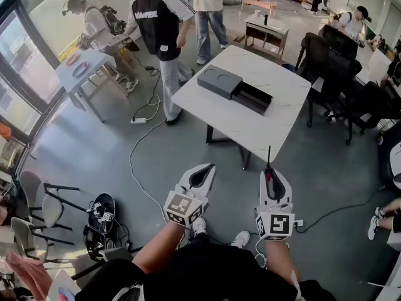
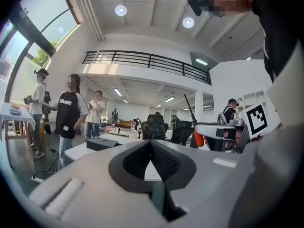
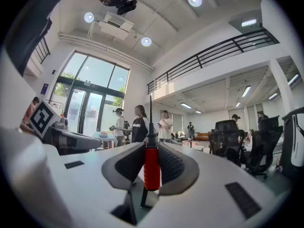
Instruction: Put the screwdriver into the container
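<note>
I stand a few steps from the white table [image 1: 266, 127], where the dark grey container [image 1: 219, 80] lies with its black drawer [image 1: 253, 98] pulled out to the right. My right gripper [image 1: 270, 172] is shut on the screwdriver [image 1: 269, 158]. Its red handle [image 3: 151, 167] sits between the pads and its black shaft points up past the tips. My left gripper [image 1: 209, 167] hangs beside it, shut with nothing in it. In the left gripper view the container [image 2: 101, 143] shows far ahead and the screwdriver [image 2: 198, 137] at the right.
Several people stand behind the table [image 1: 160, 36]. Black office chairs [image 1: 332, 68] crowd its right side. A cable [image 1: 139, 165] runs over the grey floor. Chairs [image 1: 41, 209] and gear [image 1: 103, 218] lie at lower left, and a small table [image 1: 81, 71] stands at the far left.
</note>
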Action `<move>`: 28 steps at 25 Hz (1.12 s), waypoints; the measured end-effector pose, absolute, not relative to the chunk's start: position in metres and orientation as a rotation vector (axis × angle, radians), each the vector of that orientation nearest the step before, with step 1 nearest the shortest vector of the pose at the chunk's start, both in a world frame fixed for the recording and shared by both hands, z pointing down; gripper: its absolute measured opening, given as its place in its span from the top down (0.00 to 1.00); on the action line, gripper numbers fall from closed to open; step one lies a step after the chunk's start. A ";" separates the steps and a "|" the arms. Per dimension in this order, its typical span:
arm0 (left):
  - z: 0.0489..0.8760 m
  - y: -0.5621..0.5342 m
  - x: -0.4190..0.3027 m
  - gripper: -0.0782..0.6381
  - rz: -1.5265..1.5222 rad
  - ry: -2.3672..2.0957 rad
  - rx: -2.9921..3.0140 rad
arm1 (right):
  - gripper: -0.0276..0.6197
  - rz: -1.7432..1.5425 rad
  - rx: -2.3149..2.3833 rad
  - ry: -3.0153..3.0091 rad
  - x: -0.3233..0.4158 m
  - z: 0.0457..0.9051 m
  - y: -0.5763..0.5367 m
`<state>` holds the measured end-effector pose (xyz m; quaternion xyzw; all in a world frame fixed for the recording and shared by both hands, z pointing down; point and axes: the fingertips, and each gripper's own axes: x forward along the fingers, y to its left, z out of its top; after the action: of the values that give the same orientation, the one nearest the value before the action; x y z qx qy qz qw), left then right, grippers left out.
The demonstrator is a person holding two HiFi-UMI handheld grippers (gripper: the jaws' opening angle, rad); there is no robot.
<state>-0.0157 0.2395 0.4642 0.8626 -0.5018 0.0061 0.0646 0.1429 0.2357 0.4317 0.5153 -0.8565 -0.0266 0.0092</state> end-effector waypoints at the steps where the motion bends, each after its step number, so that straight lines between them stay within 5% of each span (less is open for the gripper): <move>1: 0.463 0.238 -0.018 0.88 0.017 -1.519 2.603 | 0.83 -0.083 1.609 -2.676 0.142 0.431 0.234; 28: 0.461 0.213 -0.121 0.88 -0.044 -1.383 2.695 | 0.83 -0.021 1.773 -2.628 0.042 0.426 0.207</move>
<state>-0.1205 0.2126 0.4607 0.8882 -0.4559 -0.0146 0.0560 0.0418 0.2070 0.4260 0.5590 -0.8290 -0.0066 -0.0144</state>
